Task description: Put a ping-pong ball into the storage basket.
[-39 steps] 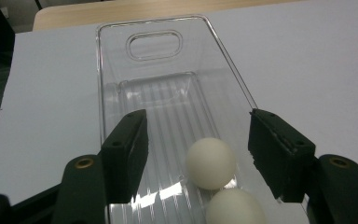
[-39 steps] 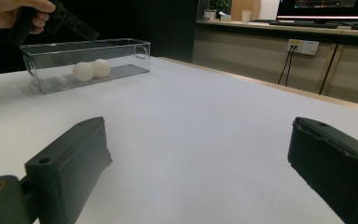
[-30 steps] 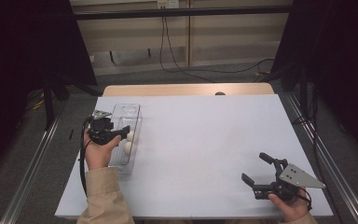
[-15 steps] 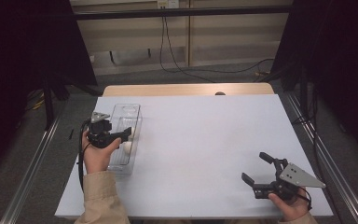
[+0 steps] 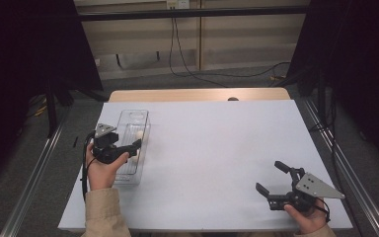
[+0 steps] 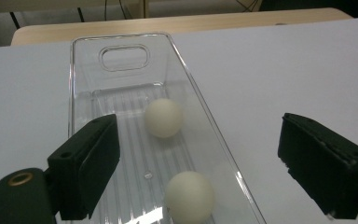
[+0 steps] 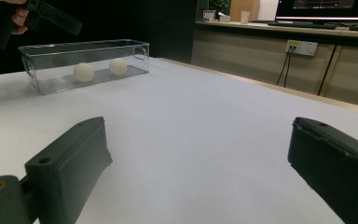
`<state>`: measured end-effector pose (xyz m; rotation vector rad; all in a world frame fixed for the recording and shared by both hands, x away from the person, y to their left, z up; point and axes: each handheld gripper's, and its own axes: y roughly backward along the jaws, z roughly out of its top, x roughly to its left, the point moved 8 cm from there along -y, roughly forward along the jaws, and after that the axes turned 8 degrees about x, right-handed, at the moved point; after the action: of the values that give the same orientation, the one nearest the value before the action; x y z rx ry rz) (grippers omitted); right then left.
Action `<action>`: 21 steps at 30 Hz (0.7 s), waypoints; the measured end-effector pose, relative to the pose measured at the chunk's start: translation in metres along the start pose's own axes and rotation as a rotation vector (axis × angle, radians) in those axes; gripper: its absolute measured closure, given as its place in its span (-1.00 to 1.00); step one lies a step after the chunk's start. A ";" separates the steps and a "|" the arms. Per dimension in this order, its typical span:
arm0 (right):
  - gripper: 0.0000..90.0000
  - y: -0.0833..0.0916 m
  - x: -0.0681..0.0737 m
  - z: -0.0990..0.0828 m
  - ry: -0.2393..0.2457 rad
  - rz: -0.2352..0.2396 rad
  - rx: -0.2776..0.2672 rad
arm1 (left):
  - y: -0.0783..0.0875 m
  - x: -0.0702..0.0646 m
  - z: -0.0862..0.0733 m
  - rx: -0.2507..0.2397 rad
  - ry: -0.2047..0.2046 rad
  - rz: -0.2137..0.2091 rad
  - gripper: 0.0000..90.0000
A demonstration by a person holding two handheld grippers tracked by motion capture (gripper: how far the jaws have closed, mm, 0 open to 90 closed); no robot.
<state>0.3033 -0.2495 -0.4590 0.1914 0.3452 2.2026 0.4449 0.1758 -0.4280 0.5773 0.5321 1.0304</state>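
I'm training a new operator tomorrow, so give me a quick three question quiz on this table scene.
1. How many white balls lie in the clear bin?
2. True or false: the left gripper is clamped on a ball.
3. Where is the right gripper? A) over the bin B) near the table's front right corner C) off the table

Key: 1. Two: near ball, far ball. 2. False; its jaws stand open, having just opened. 3. B.

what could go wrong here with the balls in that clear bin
1. The left gripper hangs over the clear bin, its jaws just opened with nothing between them; pulling back low could clip the bin's thin wall and slide it.
2. Two white balls lie loose on the ribbed floor; a nudge could set them rolling.
3. The bin sits near the table's left edge.
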 end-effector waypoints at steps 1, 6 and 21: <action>-0.90 0.000 0.000 0.000 0.000 0.000 0.001 | 0.001 0.000 -0.001 -0.003 0.004 -0.005 -0.72; -0.90 0.000 0.001 0.000 0.002 0.000 0.000 | 0.003 -0.002 -0.006 -0.016 -0.004 -0.004 -0.74; -0.90 0.000 0.001 0.001 0.004 -0.001 0.000 | 0.008 -0.013 -0.015 -0.051 -0.031 -0.015 -0.83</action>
<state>0.3029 -0.2483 -0.4586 0.1873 0.3476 2.2026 0.4246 0.1703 -0.4318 0.5422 0.4805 1.0167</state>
